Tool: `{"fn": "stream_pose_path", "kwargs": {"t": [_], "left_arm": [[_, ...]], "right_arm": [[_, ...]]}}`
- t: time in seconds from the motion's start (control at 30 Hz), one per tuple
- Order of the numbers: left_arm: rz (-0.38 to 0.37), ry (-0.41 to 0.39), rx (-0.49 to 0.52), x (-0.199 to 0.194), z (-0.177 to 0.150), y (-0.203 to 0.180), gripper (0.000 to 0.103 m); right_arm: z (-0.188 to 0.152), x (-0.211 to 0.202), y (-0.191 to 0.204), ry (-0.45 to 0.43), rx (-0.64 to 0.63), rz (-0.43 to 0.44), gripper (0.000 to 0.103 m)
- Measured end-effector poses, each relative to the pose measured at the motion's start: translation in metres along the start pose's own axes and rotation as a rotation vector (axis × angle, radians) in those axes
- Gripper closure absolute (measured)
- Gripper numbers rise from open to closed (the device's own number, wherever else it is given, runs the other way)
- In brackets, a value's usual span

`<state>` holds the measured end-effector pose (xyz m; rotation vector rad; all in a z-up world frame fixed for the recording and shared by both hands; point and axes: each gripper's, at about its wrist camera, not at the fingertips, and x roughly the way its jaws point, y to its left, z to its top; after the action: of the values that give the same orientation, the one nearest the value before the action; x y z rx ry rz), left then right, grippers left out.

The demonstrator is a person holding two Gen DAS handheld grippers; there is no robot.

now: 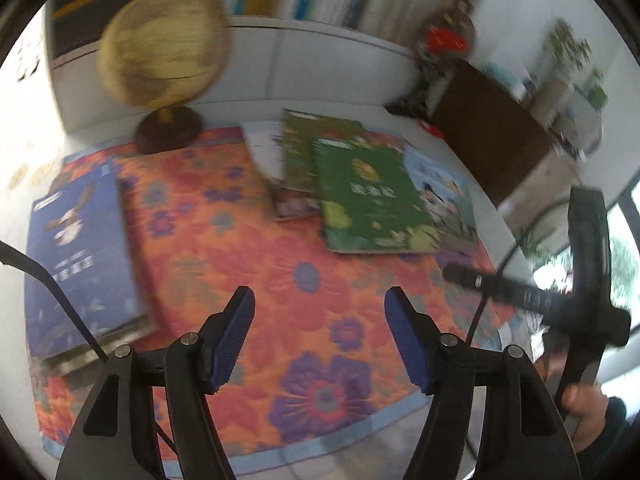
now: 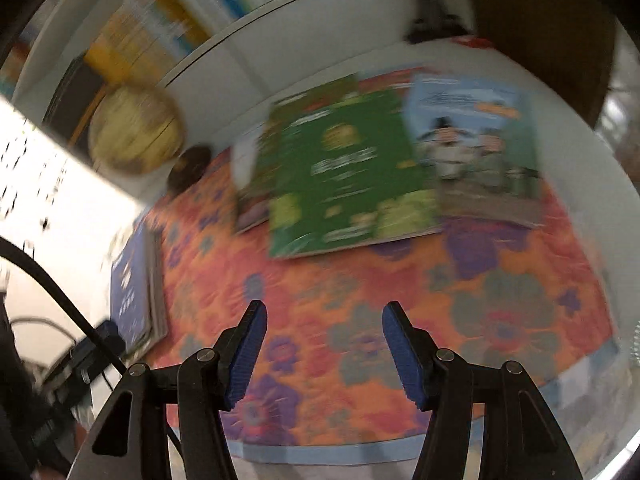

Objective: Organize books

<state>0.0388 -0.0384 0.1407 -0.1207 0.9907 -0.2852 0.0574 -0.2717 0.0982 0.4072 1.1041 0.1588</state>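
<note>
Books partly sorted: blue book (image 1: 80, 256) stacked at one side, green book (image 1: 372, 200) pile left; both grippers (image 1: 320, 340) (image 2: 322, 350) apart, empty

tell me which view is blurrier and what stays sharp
Right wrist view: heavier smear, green book and globe streaked. Left wrist view: milder blur on green book. In both, only the tool fingers stay sharp.

Right gripper (image 2: 323, 316) held with jaws apart and empty above floral mat (image 2: 360, 300), green book (image 2: 344, 176) overlapped on pale book (image 2: 476, 136), blue book (image 2: 134, 288) laid at left edge, globe (image 2: 134, 128) stood behind.
</note>
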Motion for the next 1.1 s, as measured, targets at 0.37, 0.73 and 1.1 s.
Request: {"fn": "stream_pose_path", "kwargs": {"t": [0.37,0.73,1.1], "left_arm": [[0.042,-0.009,0.050,0.020,0.021,-0.084,0.037],[0.149,-0.041,-0.007,0.043,0.051,-0.096,0.033],[0.149,0.036,-0.091,0.106,0.067,-0.061,0.033]], "right_arm": [[0.037,-0.054,-0.044,-0.116,-0.104,-0.071,0.038],[0.062,-0.049,-0.052,-0.133,-0.235,-0.102,0.030],[0.081,0.002,-0.072,-0.037,-0.229,-0.073,0.030]]}}
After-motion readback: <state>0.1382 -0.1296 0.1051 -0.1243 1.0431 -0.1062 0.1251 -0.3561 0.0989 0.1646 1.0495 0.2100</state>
